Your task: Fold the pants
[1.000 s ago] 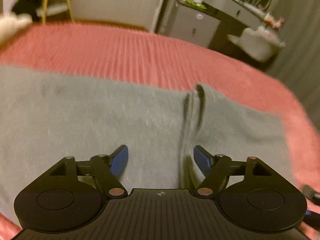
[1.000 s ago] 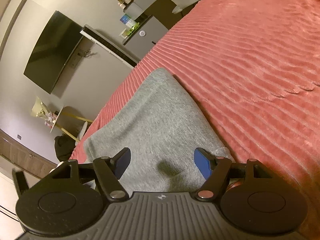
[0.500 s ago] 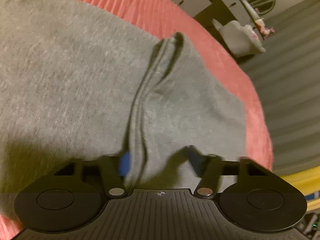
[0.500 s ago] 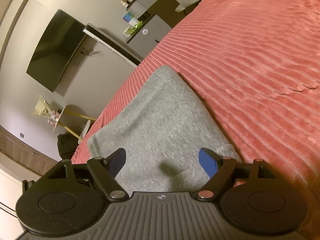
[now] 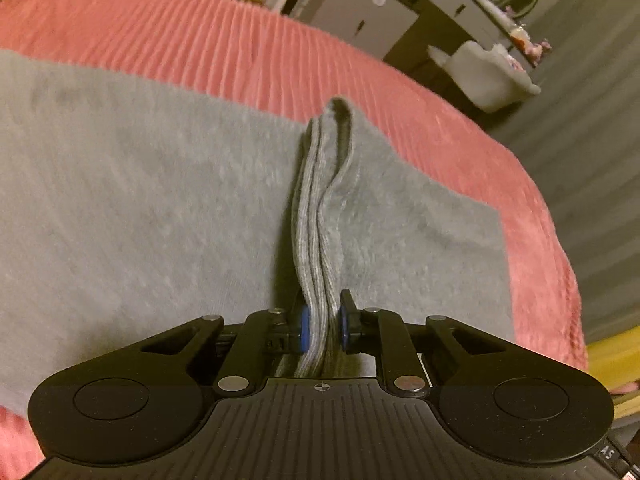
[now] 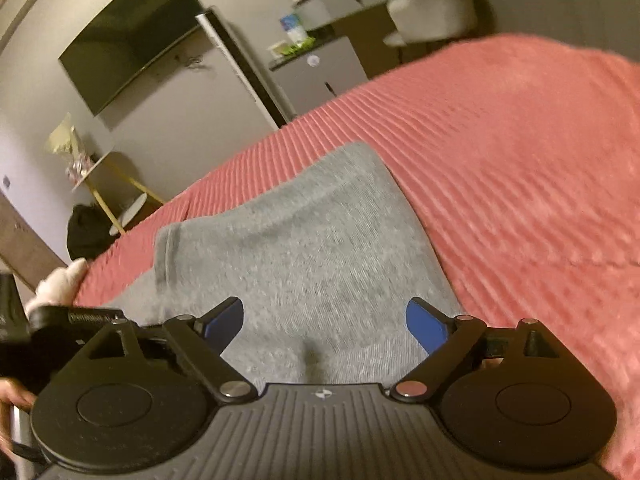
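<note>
- The bed (image 5: 240,52), covered in a ribbed pink spread, carries everything; it offers wide bare room beyond the garment on the far side and to the right in the right wrist view.
- The grey pants (image 5: 140,200) lie flat across the near part of the bed, a broad soft knit sheet with one raised ridge running away from the left camera.
- The cloth looks light, limp and slightly fuzzy: my guess is it will drape and sag wherever it is not supported, will not slip readily on the plush spread, and cannot be damaged by a firm pinch.
- The pinched ridge (image 5: 320,240) is several ribbed layers stacked together, probably a band or hem; that thick edge is the sensible place to hold, since it gathers all layers at once.
- The bed's right edge (image 5: 552,240) drops off near the garment's corner, so a fold carried that way risks cloth trailing over it.
- The left tongs (image 5: 322,328) are closing narrowly, blue pads pressed against both sides of the ridge.
- The right tongs (image 6: 324,320) hover over the grey cloth, jaws opening wide with nothing pinched between them.
</note>
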Tool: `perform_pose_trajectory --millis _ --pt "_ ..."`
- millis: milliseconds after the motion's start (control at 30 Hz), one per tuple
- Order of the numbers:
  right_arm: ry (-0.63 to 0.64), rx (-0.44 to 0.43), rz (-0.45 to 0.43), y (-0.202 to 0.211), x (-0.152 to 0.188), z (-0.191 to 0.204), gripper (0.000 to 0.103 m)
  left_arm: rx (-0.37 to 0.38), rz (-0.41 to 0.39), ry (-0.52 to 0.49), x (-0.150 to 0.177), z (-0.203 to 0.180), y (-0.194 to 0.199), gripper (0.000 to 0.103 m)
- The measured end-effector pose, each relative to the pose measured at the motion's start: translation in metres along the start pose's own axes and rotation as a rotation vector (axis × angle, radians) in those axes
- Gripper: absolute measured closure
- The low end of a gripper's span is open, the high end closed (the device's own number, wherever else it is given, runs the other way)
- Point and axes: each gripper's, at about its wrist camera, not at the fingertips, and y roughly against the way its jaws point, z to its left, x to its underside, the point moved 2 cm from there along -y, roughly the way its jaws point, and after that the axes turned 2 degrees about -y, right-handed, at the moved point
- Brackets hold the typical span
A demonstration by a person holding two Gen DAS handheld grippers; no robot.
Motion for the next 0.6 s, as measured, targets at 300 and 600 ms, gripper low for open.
perform_pose_trajectory --millis 300,600 --pt "0.08 0.135 0.106 -0.019 0.005 0.008 0.013 -0.099 -0.021 0.042 0.0 0.038 0.009 0.081" --pt "0.202 0.122 -0.077 -0.001 0.003 0.033 0.03 -0.202 -0.22 0.016 0.004 0.046 0.049 0.061"
